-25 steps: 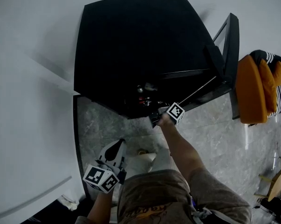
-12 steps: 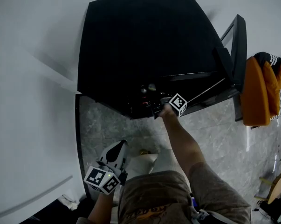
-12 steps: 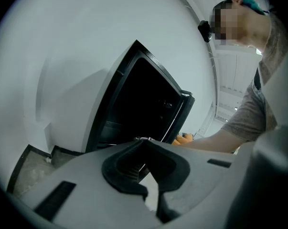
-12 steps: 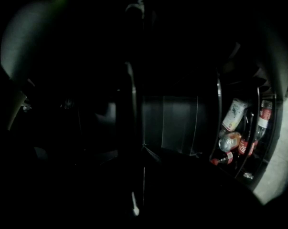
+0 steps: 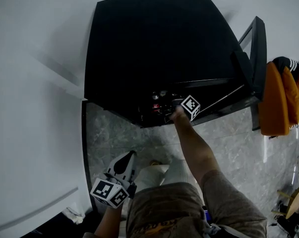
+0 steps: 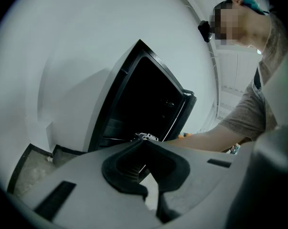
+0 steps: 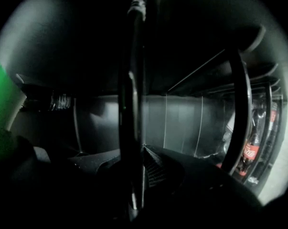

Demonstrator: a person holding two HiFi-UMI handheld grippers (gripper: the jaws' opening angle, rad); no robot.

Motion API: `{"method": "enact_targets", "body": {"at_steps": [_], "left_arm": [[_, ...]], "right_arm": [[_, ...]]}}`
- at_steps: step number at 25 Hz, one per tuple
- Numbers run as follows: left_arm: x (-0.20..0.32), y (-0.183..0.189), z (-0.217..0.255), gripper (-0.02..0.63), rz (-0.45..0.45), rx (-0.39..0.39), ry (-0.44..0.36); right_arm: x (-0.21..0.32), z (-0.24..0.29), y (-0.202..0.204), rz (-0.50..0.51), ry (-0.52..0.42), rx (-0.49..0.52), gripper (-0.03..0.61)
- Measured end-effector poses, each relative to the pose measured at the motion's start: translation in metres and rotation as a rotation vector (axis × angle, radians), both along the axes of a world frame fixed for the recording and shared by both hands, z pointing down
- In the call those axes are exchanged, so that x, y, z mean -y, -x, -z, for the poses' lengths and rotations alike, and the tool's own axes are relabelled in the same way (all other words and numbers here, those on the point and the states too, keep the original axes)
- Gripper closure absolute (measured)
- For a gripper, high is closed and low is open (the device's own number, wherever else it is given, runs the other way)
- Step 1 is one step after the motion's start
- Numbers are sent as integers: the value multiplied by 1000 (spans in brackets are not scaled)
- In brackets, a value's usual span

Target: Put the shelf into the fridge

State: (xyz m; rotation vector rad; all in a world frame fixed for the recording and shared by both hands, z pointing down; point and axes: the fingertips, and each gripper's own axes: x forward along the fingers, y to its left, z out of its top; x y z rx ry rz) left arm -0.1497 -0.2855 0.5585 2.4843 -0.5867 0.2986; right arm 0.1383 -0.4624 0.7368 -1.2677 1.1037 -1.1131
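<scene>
The black fridge [image 5: 154, 43] stands below me with its door [image 5: 254, 58] swung open to the right. My right gripper [image 5: 176, 109] reaches into the opening at the fridge's front edge. In the right gripper view it [image 7: 141, 175] is shut on the dark shelf [image 7: 132, 104], which shows edge-on as a thin upright slab running into the dim cavity. Low by the person's left side, my left gripper [image 5: 124, 163] is shut and holds nothing. In the left gripper view it [image 6: 146, 175] points toward the fridge [image 6: 144, 104] and the person's outstretched arm [image 6: 215, 137].
Cola bottles [image 7: 251, 149] stand behind curved rails at the right inside the fridge. An orange and striped garment [image 5: 278, 95] lies on a seat right of the door. Grey marble floor [image 5: 119, 133] runs in front, and a white wall [image 5: 35, 83] is at the left.
The right gripper has gone a little deeper into the fridge opening with the shelf. The left gripper has hardly moved.
</scene>
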Motion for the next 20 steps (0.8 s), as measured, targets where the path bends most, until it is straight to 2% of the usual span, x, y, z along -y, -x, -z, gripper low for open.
{"method": "enact_targets", "body": {"at_steps": [8,13,20], "left_arm": [[2,12,-2,609,26,20,10],[3,15,-3,609,30,24,16],[5,12,11,609,27,25,11]], "right_arm": [[8,1,-4,-4,-6,-19,551],[7,2,-3,-10,-5,-67,551],[-16,3,5,-28,18,-64,548]]}}
